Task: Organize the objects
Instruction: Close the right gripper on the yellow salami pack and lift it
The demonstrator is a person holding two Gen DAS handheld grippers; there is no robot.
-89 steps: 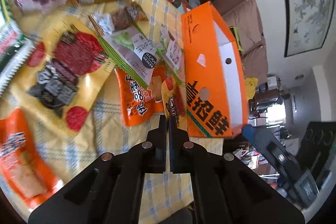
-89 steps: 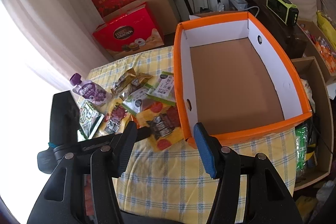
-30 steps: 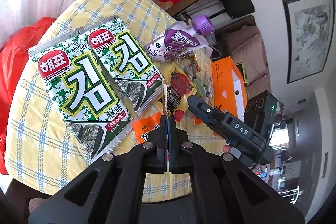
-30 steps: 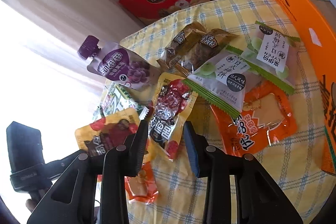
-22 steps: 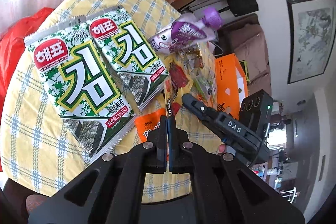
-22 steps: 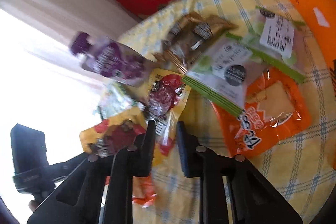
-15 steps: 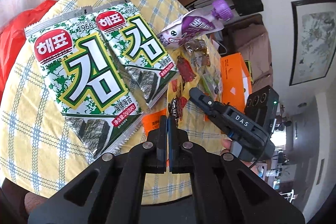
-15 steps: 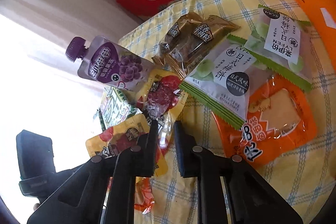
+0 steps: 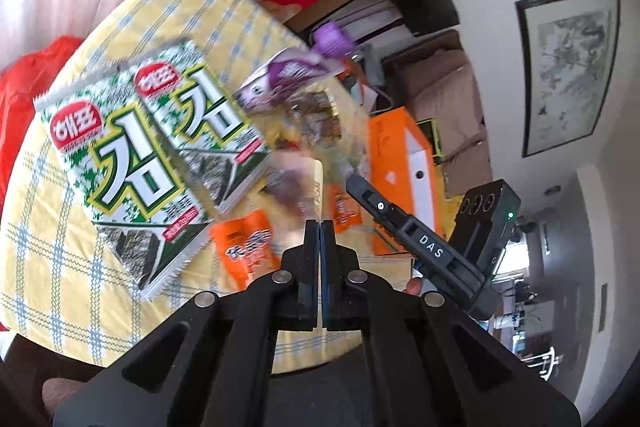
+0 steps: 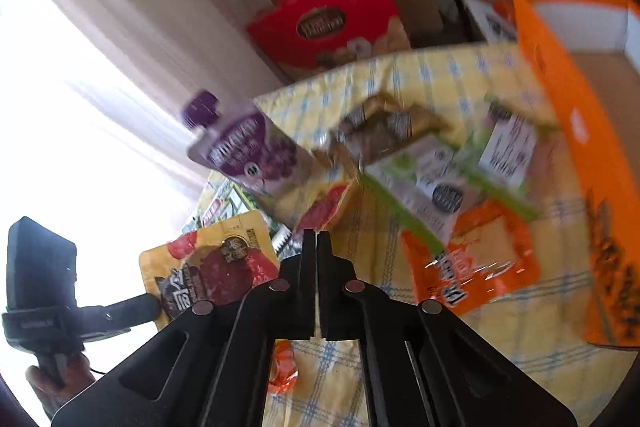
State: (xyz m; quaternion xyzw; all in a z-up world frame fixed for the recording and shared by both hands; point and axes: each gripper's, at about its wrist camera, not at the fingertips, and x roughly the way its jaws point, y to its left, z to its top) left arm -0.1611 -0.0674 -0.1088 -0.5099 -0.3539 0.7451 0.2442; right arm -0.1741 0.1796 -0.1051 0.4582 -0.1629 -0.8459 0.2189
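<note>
My left gripper (image 9: 320, 227) is shut, and a blurred yellow packet (image 9: 296, 183) stands up from its jaws. The right wrist view shows that same yellow packet with red discs (image 10: 216, 267) held off the cloth by the left gripper (image 10: 150, 303). My right gripper (image 10: 317, 239) is shut on a smaller yellow-and-red snack packet (image 10: 326, 205), its corner pinched between the pads. In the left wrist view the right gripper (image 9: 354, 185) reaches in from the right. The empty orange box (image 10: 560, 87) stands at the table's right end, also visible beyond the packets (image 9: 400, 167).
On the yellow check cloth (image 9: 60, 267) lie two seaweed packs (image 9: 120, 155), a purple pouch (image 10: 248, 151), brown packets (image 10: 384, 131), green-and-white packets (image 10: 432, 183) and an orange packet (image 10: 472, 259). A red gift box (image 10: 332, 23) stands behind the table.
My right jaws have closed on the small yellow-and-red packet. Both grippers have risen with their packets, and the views are blurred by the motion.
</note>
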